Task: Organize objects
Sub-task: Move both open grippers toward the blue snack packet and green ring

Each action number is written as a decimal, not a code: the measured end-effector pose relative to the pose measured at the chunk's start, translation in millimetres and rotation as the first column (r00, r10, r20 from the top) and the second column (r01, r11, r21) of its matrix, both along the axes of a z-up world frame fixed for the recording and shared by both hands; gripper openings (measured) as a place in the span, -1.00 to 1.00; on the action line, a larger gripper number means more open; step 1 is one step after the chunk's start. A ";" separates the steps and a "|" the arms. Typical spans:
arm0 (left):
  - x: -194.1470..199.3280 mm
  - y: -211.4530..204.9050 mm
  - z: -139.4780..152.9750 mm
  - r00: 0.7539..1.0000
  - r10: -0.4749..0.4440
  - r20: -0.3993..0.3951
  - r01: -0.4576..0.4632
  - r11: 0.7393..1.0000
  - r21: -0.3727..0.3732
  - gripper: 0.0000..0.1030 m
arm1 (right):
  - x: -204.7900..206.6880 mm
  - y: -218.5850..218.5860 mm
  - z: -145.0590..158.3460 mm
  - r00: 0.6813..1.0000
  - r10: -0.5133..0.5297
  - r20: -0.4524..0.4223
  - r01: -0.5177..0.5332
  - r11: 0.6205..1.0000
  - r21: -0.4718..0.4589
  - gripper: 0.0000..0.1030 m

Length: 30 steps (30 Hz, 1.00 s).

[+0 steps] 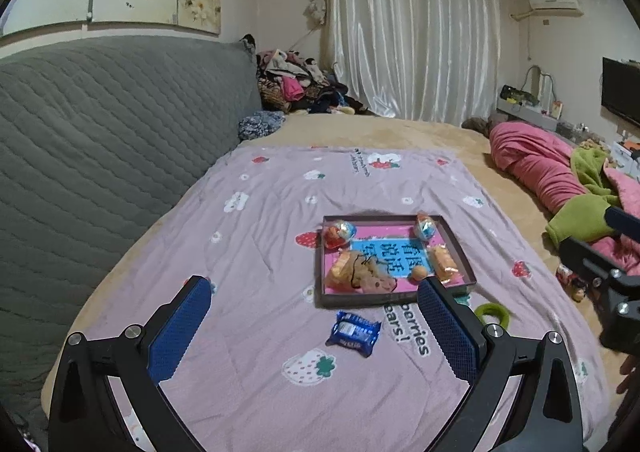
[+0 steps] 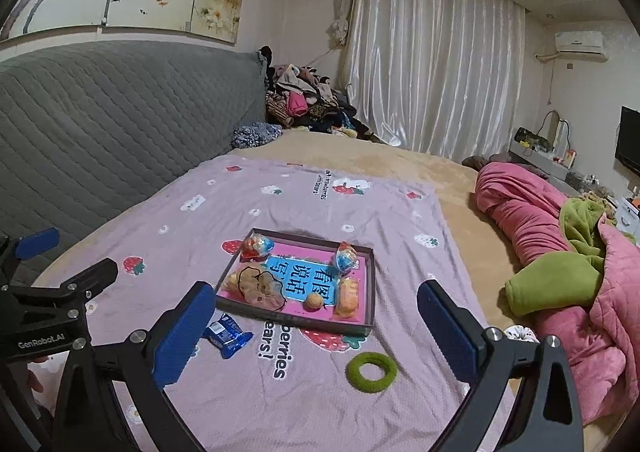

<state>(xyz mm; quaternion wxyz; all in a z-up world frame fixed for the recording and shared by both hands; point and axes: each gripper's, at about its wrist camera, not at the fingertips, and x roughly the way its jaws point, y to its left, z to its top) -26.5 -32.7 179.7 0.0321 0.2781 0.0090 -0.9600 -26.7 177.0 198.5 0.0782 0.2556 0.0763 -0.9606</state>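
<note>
Ahead of the tongs, the box lid (image 2: 370, 288) carries a blue panel reading "看图说话写". The pink blanket (image 2: 280, 204) shows "berries" and "ears!". The left gripper (image 2: 48, 328) body reads "GenRobot.AI".

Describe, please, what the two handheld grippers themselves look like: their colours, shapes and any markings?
Both are alike: the left gripper and right gripper have a matte black angular frame with triangular cut-outs and round silver bolts. Each finger carries a blue pad with a fine grid texture. Seen from the right wrist, the left gripper's body bears white "GenRobot.AI" lettering. No cables or sleeves show.
</note>
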 end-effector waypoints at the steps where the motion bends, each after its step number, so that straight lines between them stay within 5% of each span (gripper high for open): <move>1: 3.0 -1.8 -0.8 1.000 0.003 0.003 -0.003 1.000 0.005 1.00 | 2.3 -0.4 0.8 1.000 0.001 -0.001 -0.001 1.000 0.002 0.98; 30: 37.1 15.8 -38.0 0.997 -0.021 0.073 0.023 1.000 -0.020 1.00 | 43.3 19.7 -25.5 0.999 -0.016 0.047 0.016 1.000 0.003 0.98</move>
